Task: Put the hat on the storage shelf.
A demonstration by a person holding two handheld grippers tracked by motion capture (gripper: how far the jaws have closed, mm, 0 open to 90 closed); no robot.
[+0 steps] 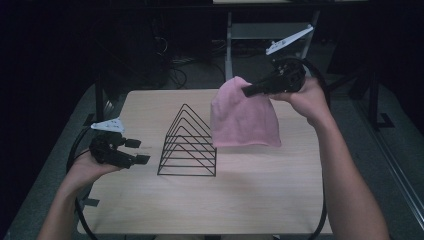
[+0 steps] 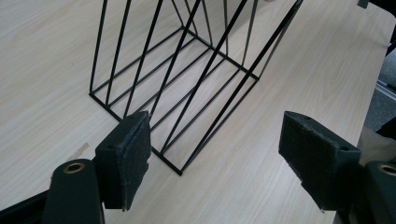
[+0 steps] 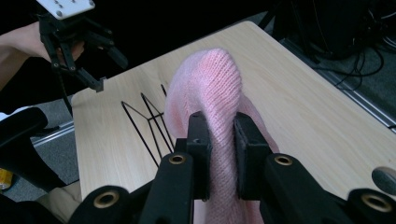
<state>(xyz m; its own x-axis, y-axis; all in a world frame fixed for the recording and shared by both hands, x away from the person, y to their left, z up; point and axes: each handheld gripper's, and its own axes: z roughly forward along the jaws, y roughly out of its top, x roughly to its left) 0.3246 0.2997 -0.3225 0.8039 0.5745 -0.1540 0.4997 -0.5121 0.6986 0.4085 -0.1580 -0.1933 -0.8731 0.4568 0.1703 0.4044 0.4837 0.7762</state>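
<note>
right tool [image 1: 248,90] clamped on pink knit hat [image 1: 244,120] — hung clear of bench [image 1: 260,200]
left tool [image 1: 135,152] agape, empty; best lowered squarely over wire rack [image 1: 189,144] — grip kept firm.

black two-jaw grippers [image 1: 131,151] with felt pads [image 2: 126,156], brass eyelets, white top plates, trailing black cables

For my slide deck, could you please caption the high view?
Right gripper lifts a pink hat beside a wire rack; left gripper waits open.
</note>
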